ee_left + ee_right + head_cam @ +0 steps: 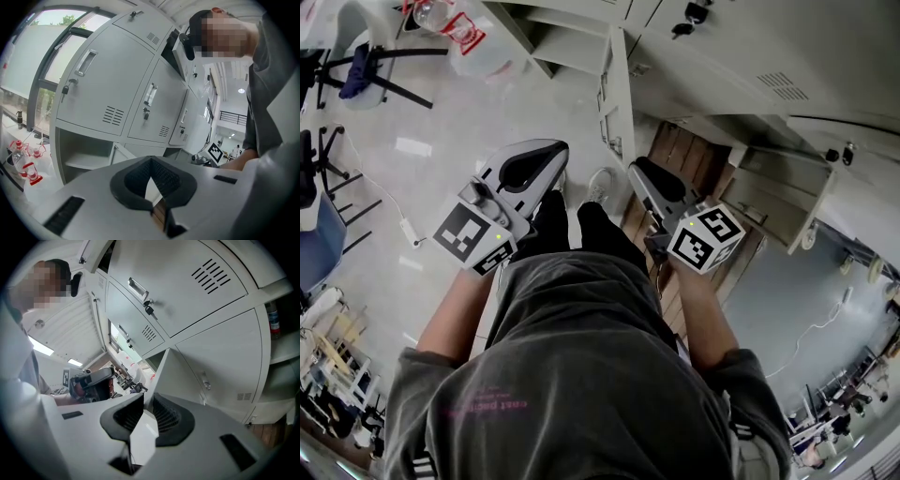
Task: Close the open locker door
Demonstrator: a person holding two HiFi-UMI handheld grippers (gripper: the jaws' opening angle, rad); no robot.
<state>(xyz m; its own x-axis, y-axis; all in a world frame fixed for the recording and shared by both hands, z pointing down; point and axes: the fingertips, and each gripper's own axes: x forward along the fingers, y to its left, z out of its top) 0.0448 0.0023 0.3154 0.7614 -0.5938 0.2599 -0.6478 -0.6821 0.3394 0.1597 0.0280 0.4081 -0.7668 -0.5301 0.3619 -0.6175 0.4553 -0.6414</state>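
I stand in front of grey lockers (741,56). The open locker door (616,89) juts out edge-on toward me, with its empty shelved compartment (562,47) to its left. In the left gripper view the same compartment (86,152) and door (123,152) sit low under shut doors. The right gripper view has the door (180,376) straight ahead. My left gripper (546,155) is held low, left of the door, apart from it. My right gripper (639,171) hangs just below the door's edge, not touching. Both are shut with nothing held, seen too as left gripper (150,161) and right gripper (144,397).
Plastic water bottles (459,28) stand on the floor left of the lockers. Chairs (361,66) and a cable (403,225) lie further left. Another low grey door (778,192) hangs open at the right over wooden boards (680,150). My feet (602,185) are below the door.
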